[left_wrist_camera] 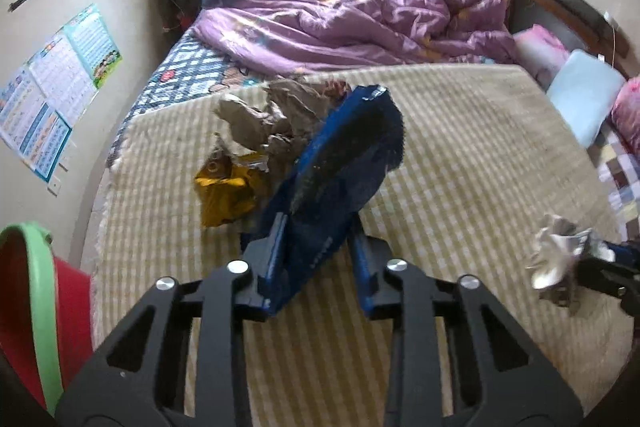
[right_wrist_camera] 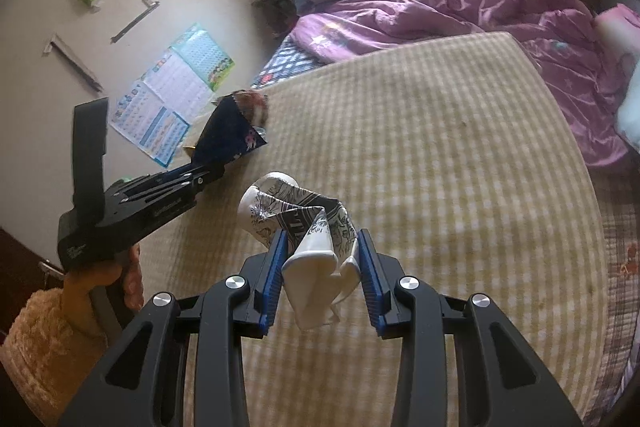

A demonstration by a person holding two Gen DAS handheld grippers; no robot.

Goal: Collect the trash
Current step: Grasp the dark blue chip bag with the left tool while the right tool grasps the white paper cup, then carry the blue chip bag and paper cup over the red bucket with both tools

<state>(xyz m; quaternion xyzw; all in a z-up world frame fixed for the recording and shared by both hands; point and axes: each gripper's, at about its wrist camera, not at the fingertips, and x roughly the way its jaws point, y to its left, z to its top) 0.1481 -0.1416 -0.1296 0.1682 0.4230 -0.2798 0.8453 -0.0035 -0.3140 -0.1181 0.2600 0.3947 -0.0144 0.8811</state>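
Observation:
My left gripper [left_wrist_camera: 318, 227] is shut on a dark blue snack bag [left_wrist_camera: 344, 155] and holds it above the checked bed mat [left_wrist_camera: 460, 163]. Behind it on the mat lie crumpled brown paper [left_wrist_camera: 264, 115] and a yellow wrapper [left_wrist_camera: 226, 187]. My right gripper [right_wrist_camera: 322, 247] is shut on a crushed white paper cup [right_wrist_camera: 304, 227] with black print, held above the mat [right_wrist_camera: 440, 167]. The cup also shows in the left wrist view [left_wrist_camera: 556, 259]. The left gripper [right_wrist_camera: 208, 175] with the blue bag [right_wrist_camera: 232, 135] shows at the left of the right wrist view.
A red bucket with a green rim [left_wrist_camera: 40, 307] stands at the lower left beside the bed. A purple quilt [left_wrist_camera: 360, 23] and pillows [left_wrist_camera: 584, 99] lie at the far side. Posters [left_wrist_camera: 60, 83] hang on the left wall.

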